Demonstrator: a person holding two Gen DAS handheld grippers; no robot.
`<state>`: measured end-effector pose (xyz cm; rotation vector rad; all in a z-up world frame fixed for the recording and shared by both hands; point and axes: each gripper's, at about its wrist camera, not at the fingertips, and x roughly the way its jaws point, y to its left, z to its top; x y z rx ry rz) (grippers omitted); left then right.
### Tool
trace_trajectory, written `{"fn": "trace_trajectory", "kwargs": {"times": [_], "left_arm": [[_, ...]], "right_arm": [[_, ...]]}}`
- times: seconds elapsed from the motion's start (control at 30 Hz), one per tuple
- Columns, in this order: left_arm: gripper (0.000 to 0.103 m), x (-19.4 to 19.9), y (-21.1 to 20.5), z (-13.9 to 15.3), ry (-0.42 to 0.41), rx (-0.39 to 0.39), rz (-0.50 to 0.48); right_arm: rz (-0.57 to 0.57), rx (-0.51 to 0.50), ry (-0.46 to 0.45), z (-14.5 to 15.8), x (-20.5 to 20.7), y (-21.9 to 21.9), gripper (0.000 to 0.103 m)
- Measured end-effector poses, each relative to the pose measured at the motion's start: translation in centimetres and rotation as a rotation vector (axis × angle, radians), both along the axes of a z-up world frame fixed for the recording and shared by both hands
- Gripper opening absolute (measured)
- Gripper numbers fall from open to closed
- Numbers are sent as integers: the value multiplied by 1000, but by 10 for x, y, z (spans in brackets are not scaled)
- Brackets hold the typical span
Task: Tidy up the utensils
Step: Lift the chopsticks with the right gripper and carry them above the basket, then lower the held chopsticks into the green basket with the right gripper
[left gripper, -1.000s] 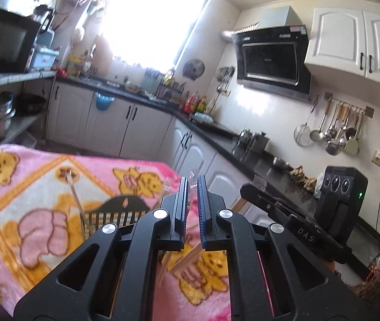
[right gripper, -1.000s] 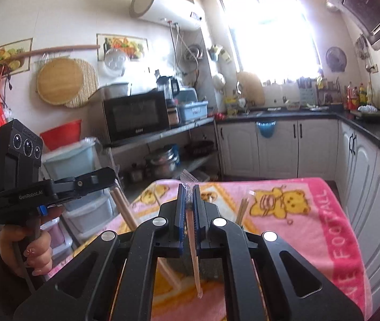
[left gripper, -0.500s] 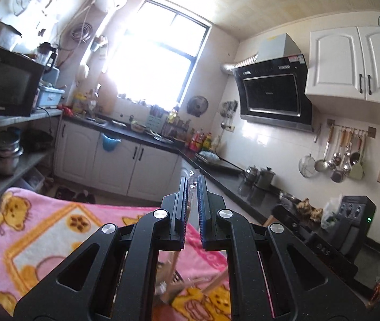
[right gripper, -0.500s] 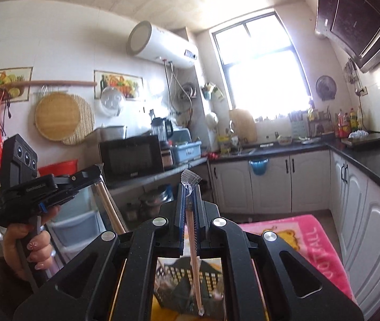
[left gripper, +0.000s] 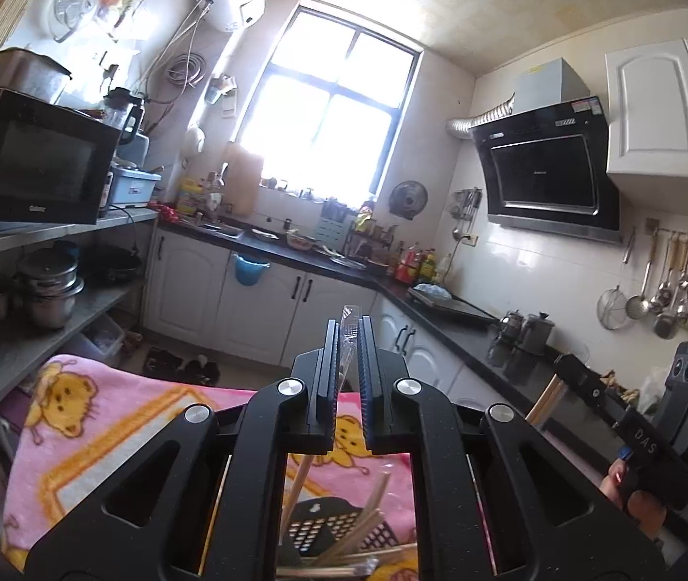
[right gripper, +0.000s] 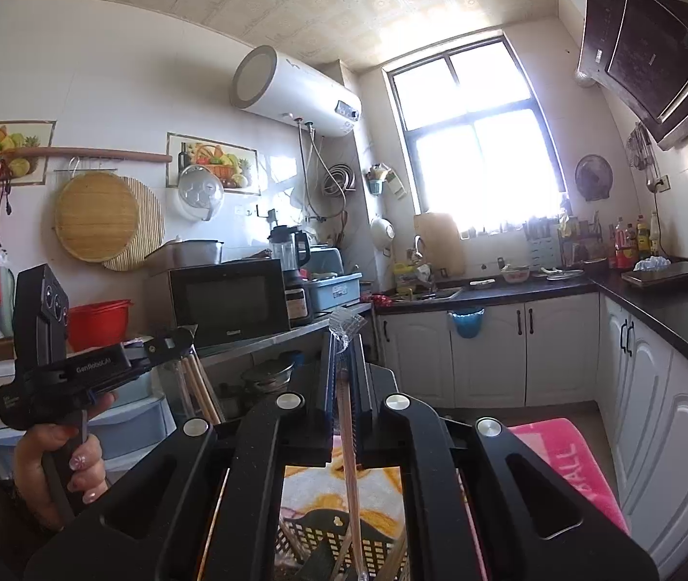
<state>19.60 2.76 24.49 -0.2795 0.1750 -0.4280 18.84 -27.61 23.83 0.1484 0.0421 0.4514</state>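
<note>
Holding a wrapped pair of chopsticks point(right gripper: 350, 440) in my right hand-held gripper point(right gripper: 342, 363), pinched near the top end so the crinkly clear wrapper sticks up past the fingertips and the long wooden part hangs down toward the black slotted utensil basket point(right gripper: 324, 540) below. My left hand-held gripper point(left gripper: 346, 353) is nearly closed too, with a bit of the same kind of clear wrapper point(left gripper: 349, 322) poking out between the fingers; from the right camera you can see wooden sticks point(right gripper: 201, 387) hanging under it, so I'd say it's clamped on its own pair. Both are up in the air over the pink cartoon blanket point(left gripper: 102, 435) that covers the worktop, and the basket sitting on it already has several loose chopsticks point(left gripper: 363, 532) lying at angles inside. Handling-wise these things are super light and stiff, no real breakage worry, but the plastic sleeve is slick, so I reckon the stick can slide or swivel inside the grip if I tilt too fast. Grabbing near one end like this makes it easy to lower the tip in, though it also lets the long end swing. My guess is the better hold is on the wood through the wrapper, not on the empty flap at the top, which would just crumple. Behind all that is the dark kitchen counter point(left gripper: 441, 324) with white cabinets and the bright window point(right gripper: 479, 145).
</note>
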Motion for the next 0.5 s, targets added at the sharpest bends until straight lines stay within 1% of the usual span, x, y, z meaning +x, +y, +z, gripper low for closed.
{"fn": "trace_trajectory", "kwargs": {"times": [0.17,0.27,0.37,0.5], "left_arm": [[5,10,0,-17,17,3,5],[5,15,-2,-27,27,30,20],[5,21,-4,-37,50,32,18],[5,27,-6,-50,54,45,24]], "right_arm": [[1,-3,19,-12,14,5,6],[0,-18,17,-22,19,10,6],[-5,-34,20,-31,24,15,6],[-1,-31,43,-43,32,20,6]]}}
